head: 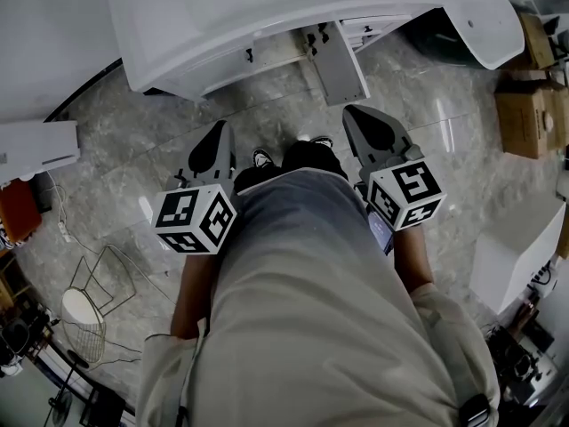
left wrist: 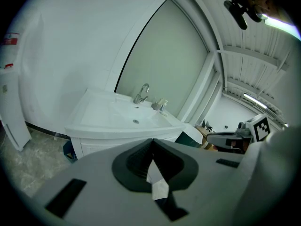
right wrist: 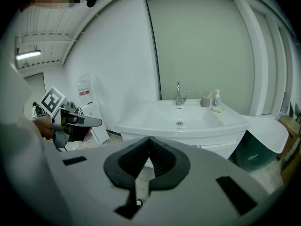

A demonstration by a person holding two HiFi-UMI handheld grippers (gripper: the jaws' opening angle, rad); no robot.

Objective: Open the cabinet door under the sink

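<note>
Seemingly near the end. Head view: 1 cabinet door (head: 338,65) under the sink (head: 267,7) stands swung out toward the person, a grey panel edge-on to the white cabinet (head: 222,65), on the right half of its front. A small dark handle (head: 316,36) shows at its far end. The left half of the front looks shut.

Left gripper (head: 220,132): held low, near the person's body, well apart from the cabinet. Its own view shows the jaw tips meeting, nothing between them, only cabinet front seen through the gap.

Right gripper (head: 360,118): just near of the door's free edge, not touching it as far as I can tell. Jaw tips together, empty.

Judgement: opening looks done, with neither claw on the door. Left to check: whether the door is fully wide; its angle cannot be read from above. The marble floor (head: 133,132) before the cabinet carries nothing in the door's swing.
</note>
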